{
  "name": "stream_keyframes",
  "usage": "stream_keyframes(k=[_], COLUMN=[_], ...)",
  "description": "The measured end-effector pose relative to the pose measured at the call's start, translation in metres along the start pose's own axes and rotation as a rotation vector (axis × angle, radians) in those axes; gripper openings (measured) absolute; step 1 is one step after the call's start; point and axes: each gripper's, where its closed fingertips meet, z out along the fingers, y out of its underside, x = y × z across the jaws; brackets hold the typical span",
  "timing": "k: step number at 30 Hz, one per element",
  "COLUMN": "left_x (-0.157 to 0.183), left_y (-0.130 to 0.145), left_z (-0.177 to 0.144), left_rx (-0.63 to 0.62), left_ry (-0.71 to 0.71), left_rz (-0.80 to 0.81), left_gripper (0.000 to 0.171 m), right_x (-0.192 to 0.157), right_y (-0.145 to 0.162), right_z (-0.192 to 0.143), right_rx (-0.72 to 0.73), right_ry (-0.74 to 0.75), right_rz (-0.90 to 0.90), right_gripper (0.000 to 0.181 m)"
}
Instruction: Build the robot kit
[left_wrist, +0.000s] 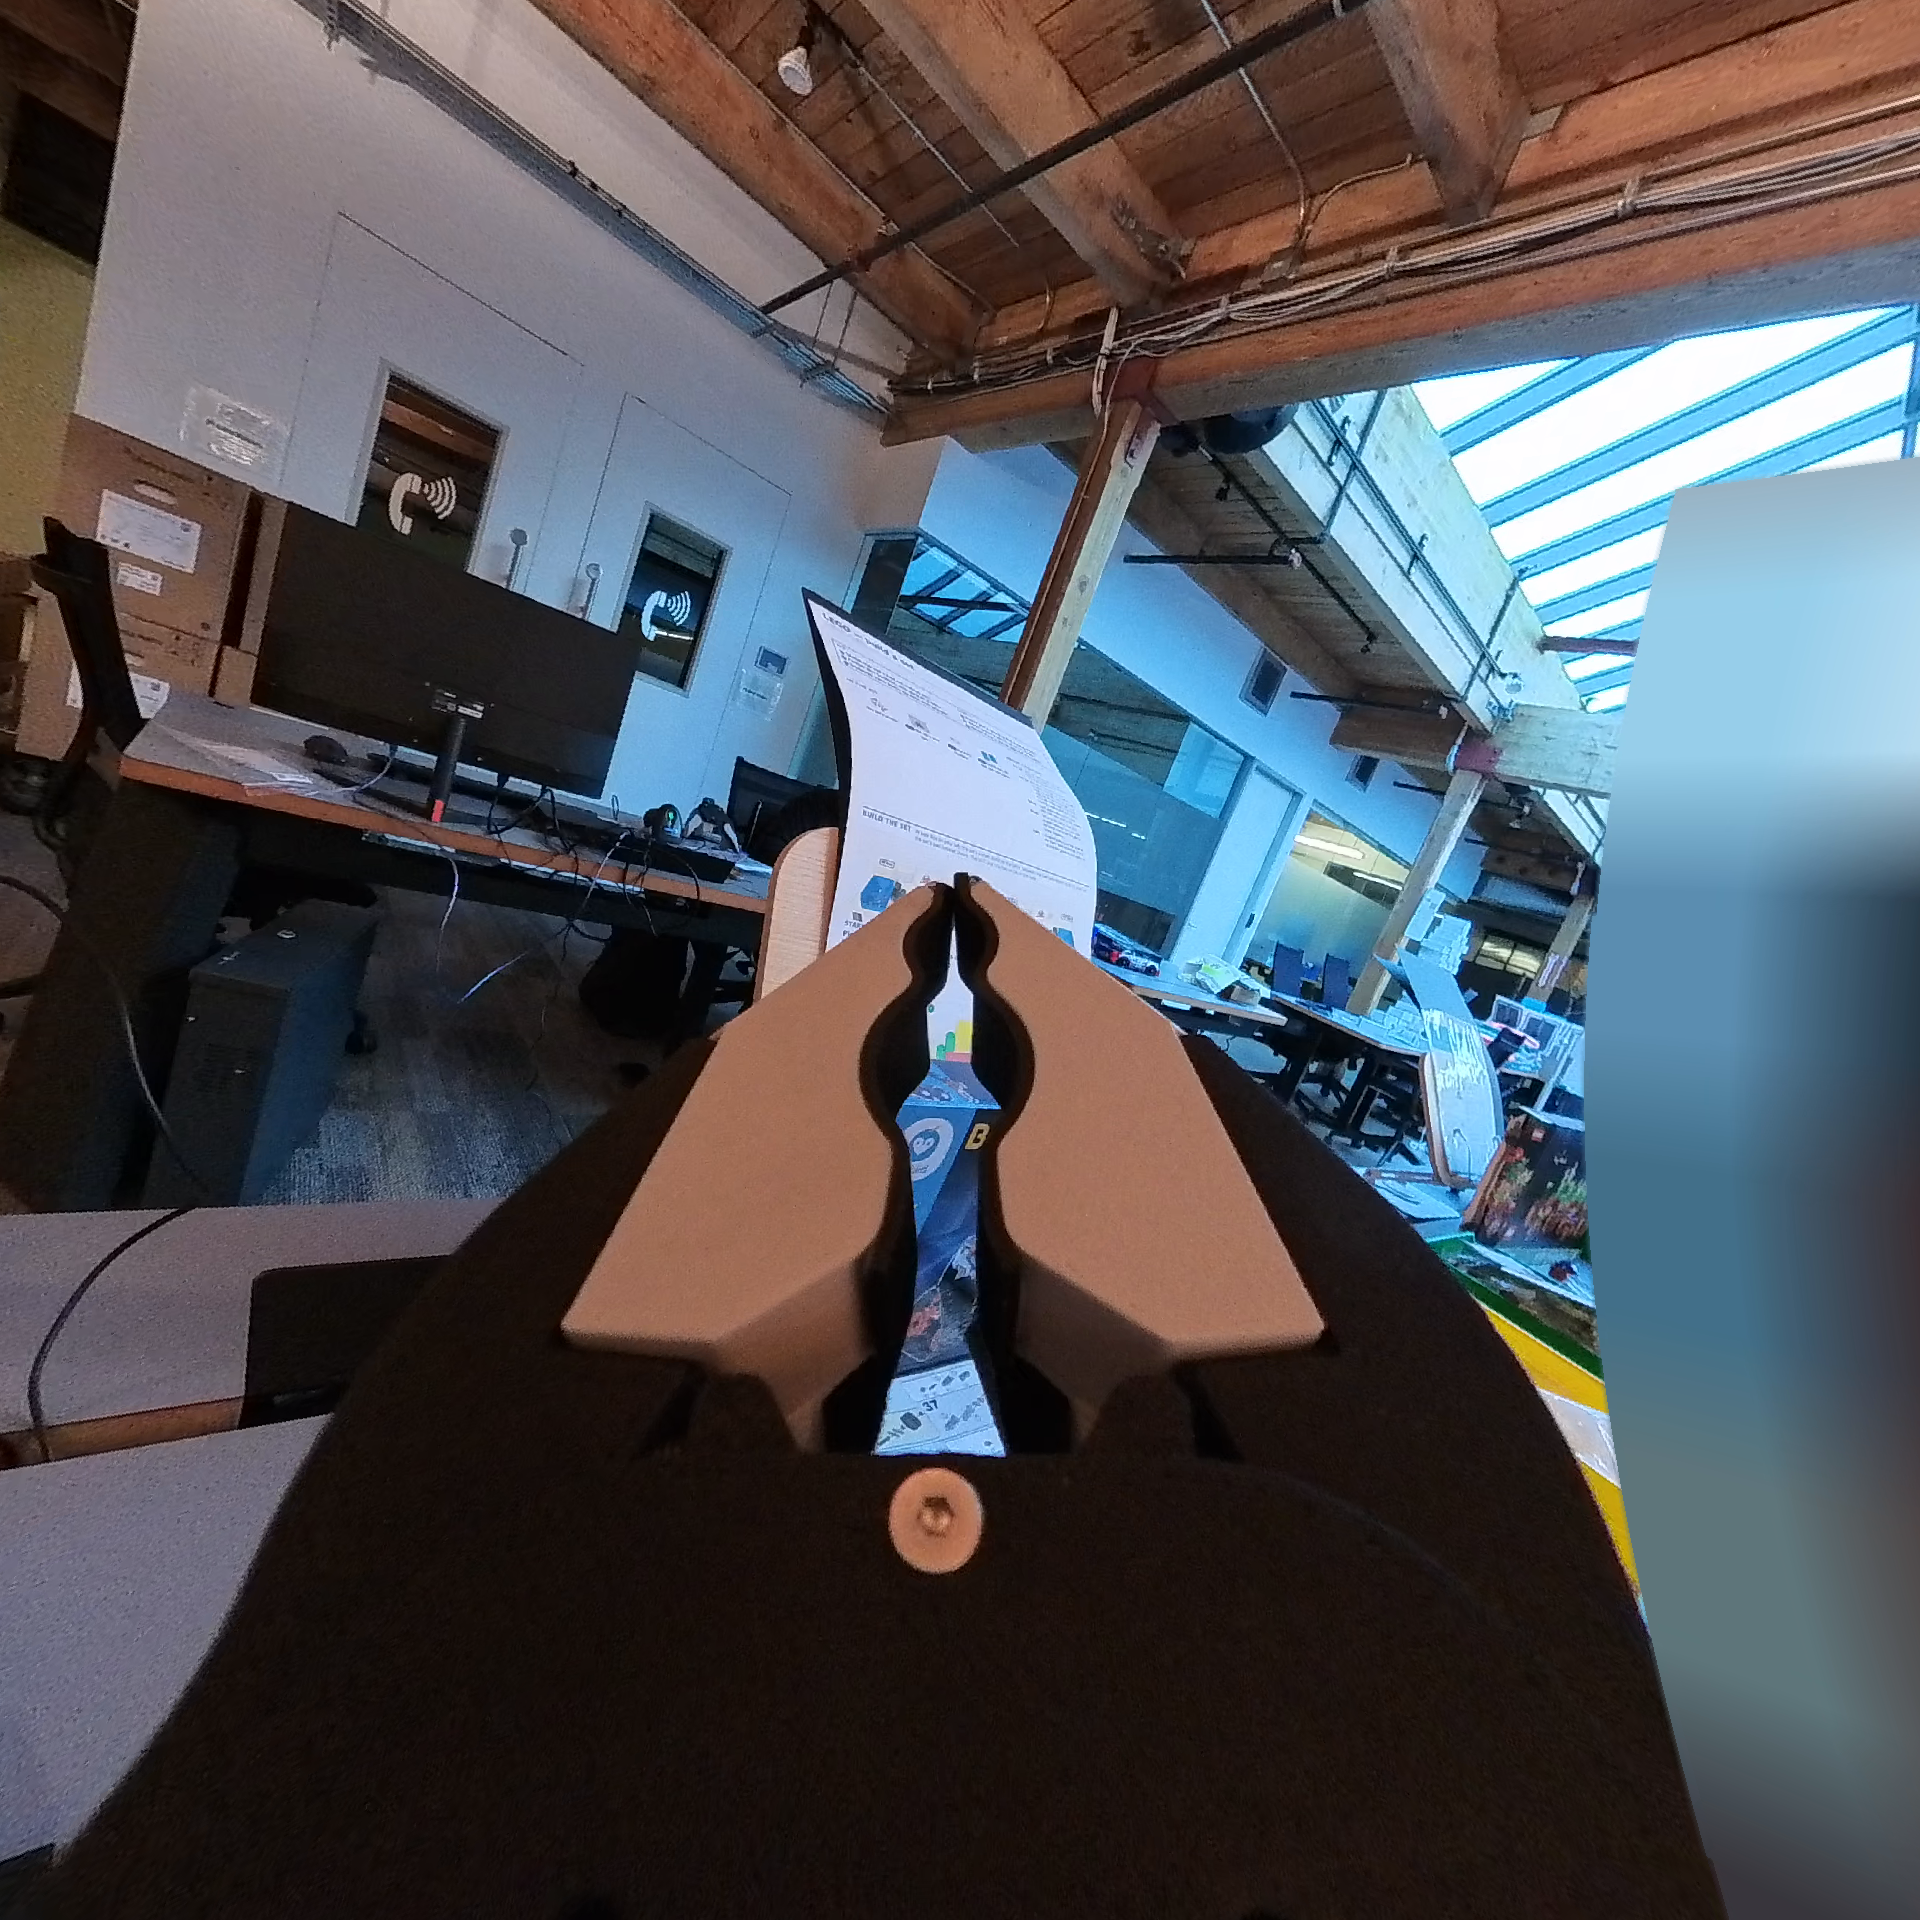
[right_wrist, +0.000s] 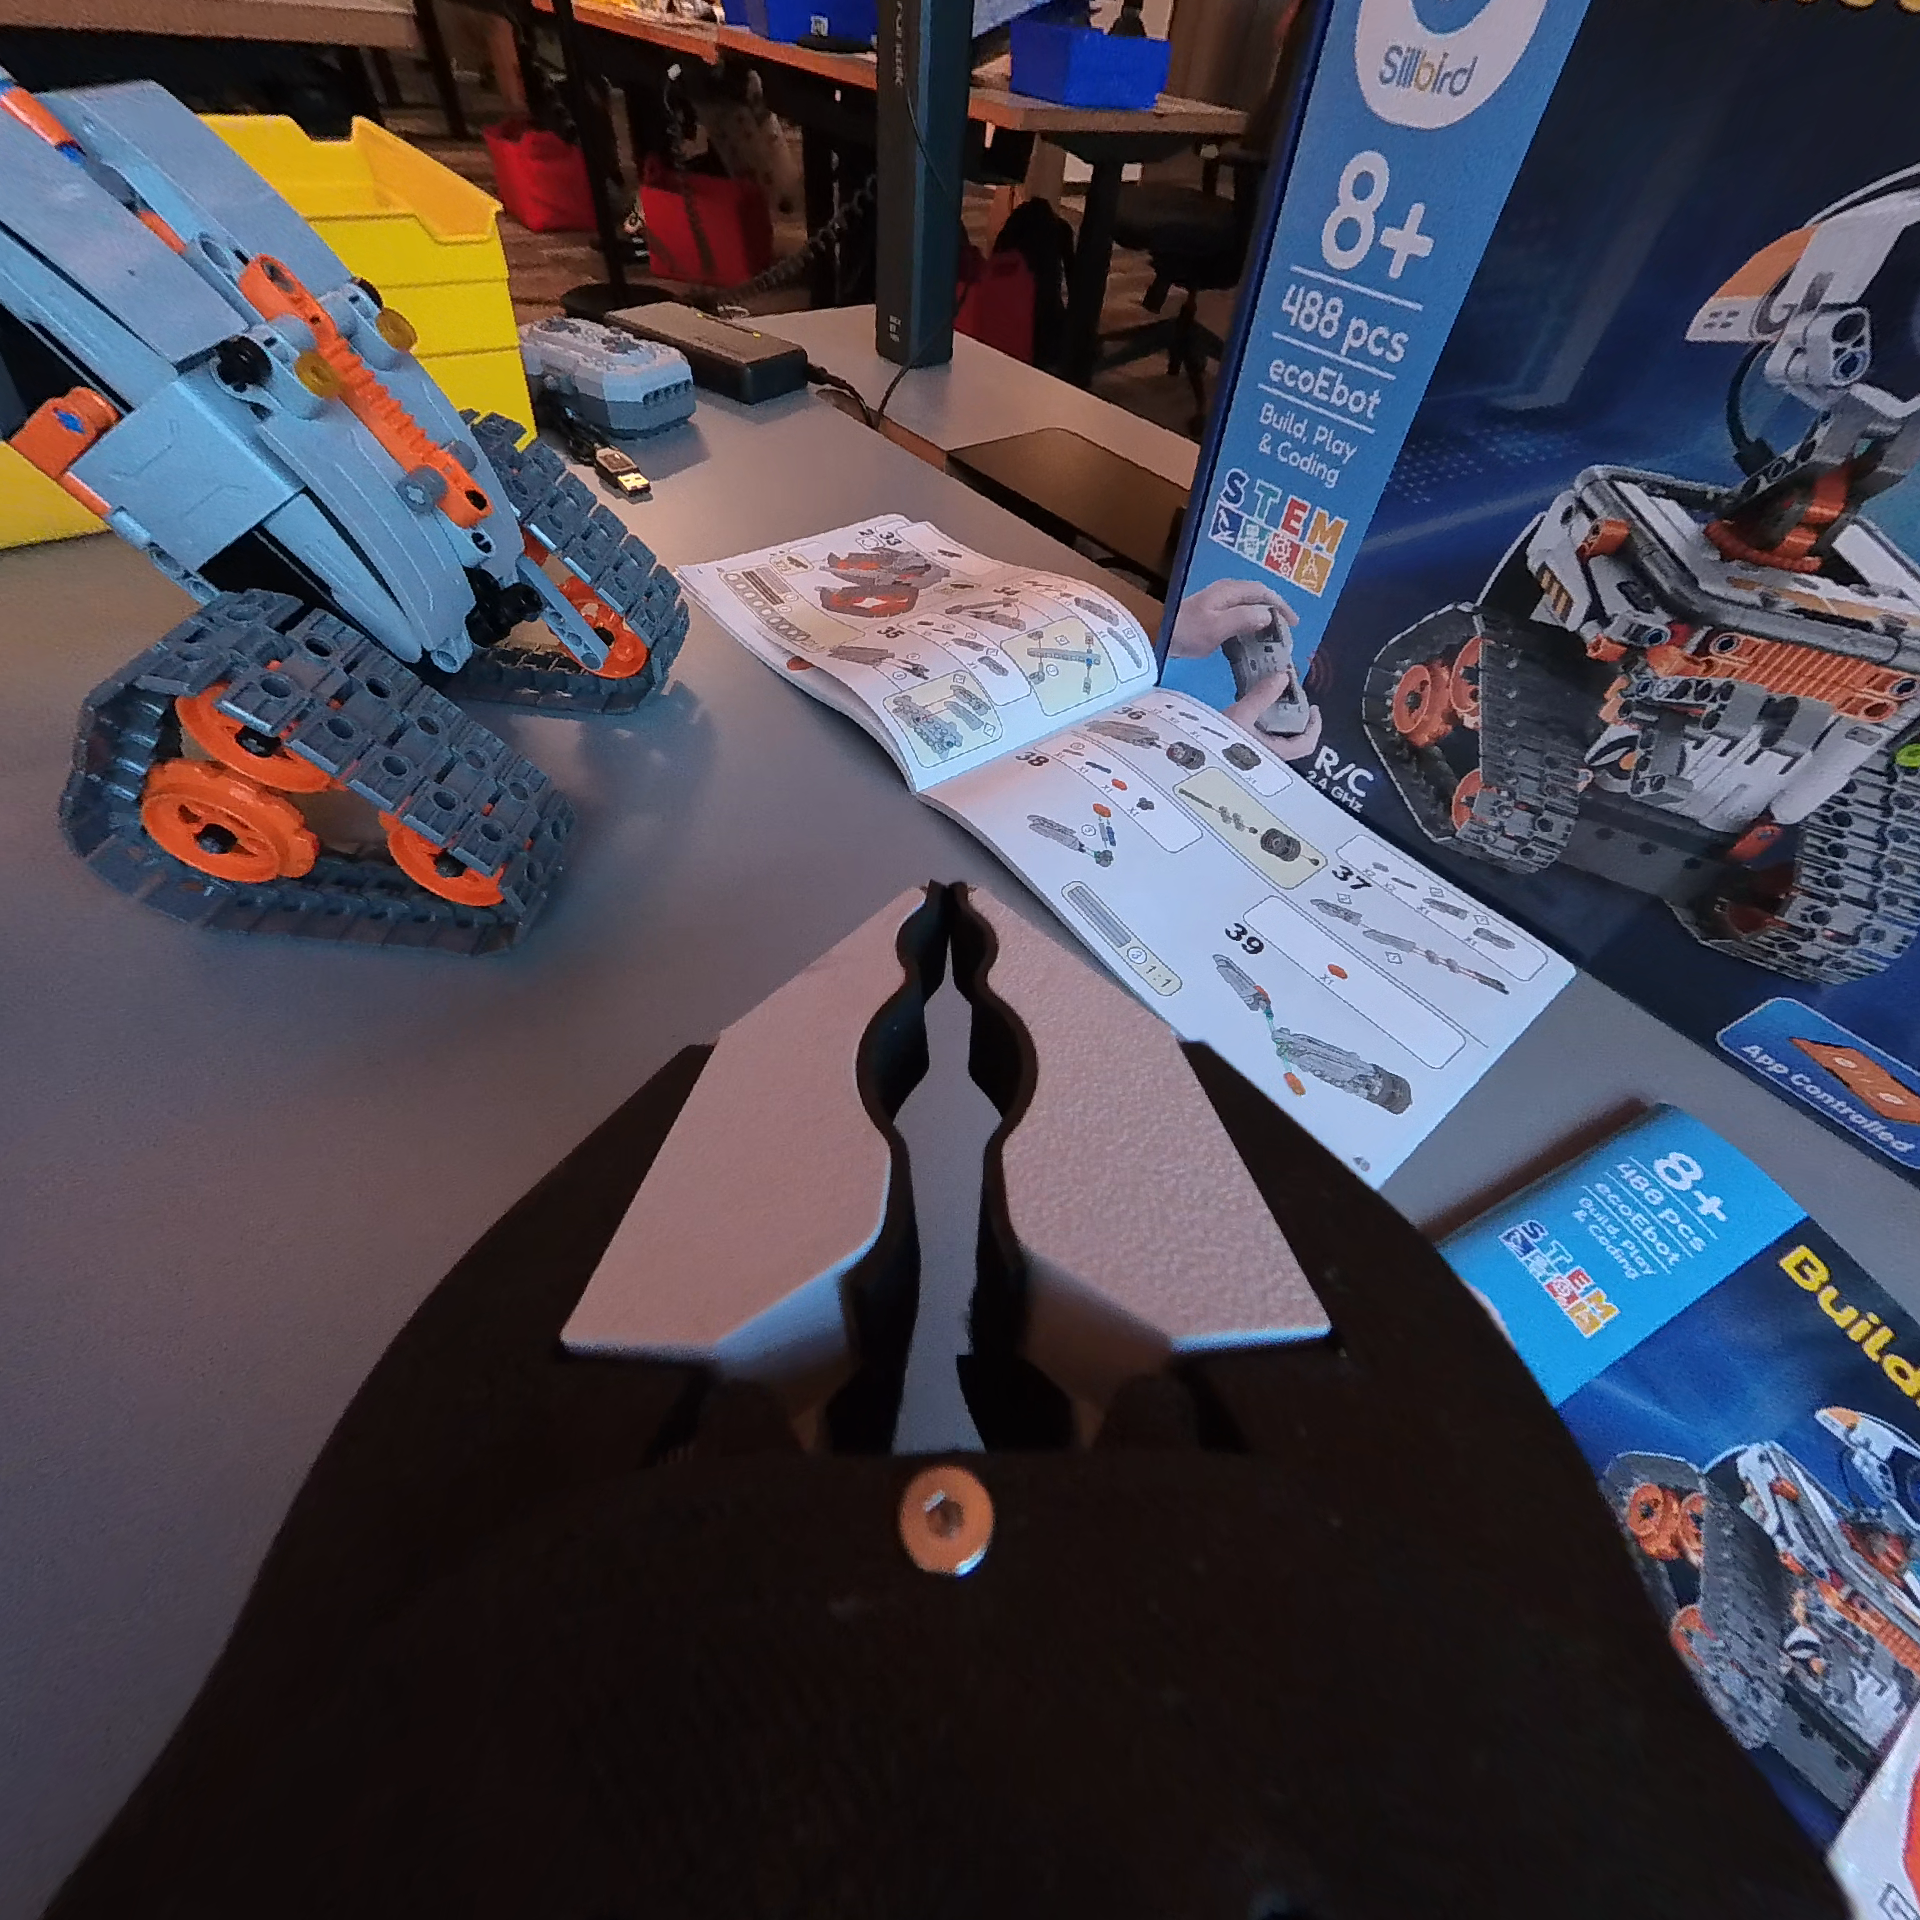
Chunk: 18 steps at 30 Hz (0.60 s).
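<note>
My left gripper (left_wrist: 954, 885) is raised off the table and shut on a white printed sheet (left_wrist: 956, 769), which curls upward beyond the fingertips. Through the gap between its fingers I see part of a blue box and an open booklet below. My right gripper (right_wrist: 951, 891) is shut and empty, low over the grey table (right_wrist: 312, 1143). Just beyond and to the right of its tips lies an open instruction booklet (right_wrist: 1143, 821). A grey and orange tracked brick robot (right_wrist: 312, 582) stands tilted at the left, apart from the gripper.
A tall blue toy box (right_wrist: 1558, 520) stands at the right behind the booklet. A second blue booklet (right_wrist: 1714, 1455) lies at the near right. A yellow bin (right_wrist: 416, 229), a grey battery block (right_wrist: 608, 374) and a black power brick (right_wrist: 717, 343) sit at the back. Desks with a monitor (left_wrist: 436, 644) stand farther off. There is about 40 cm between the tips of the two grippers.
</note>
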Motion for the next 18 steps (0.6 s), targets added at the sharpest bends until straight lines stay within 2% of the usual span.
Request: stream_keyframes(k=[18], left_x=[0.006], left_y=[-0.011], left_z=[-0.008], left_rx=[0.016], left_ry=[0.014], left_rz=[-0.008], left_gripper=[0.0], right_x=[0.009], right_y=[0.011], right_z=[0.006], right_rx=[-0.051], right_ry=[0.047], right_rz=[0.075], right_gripper=[0.0])
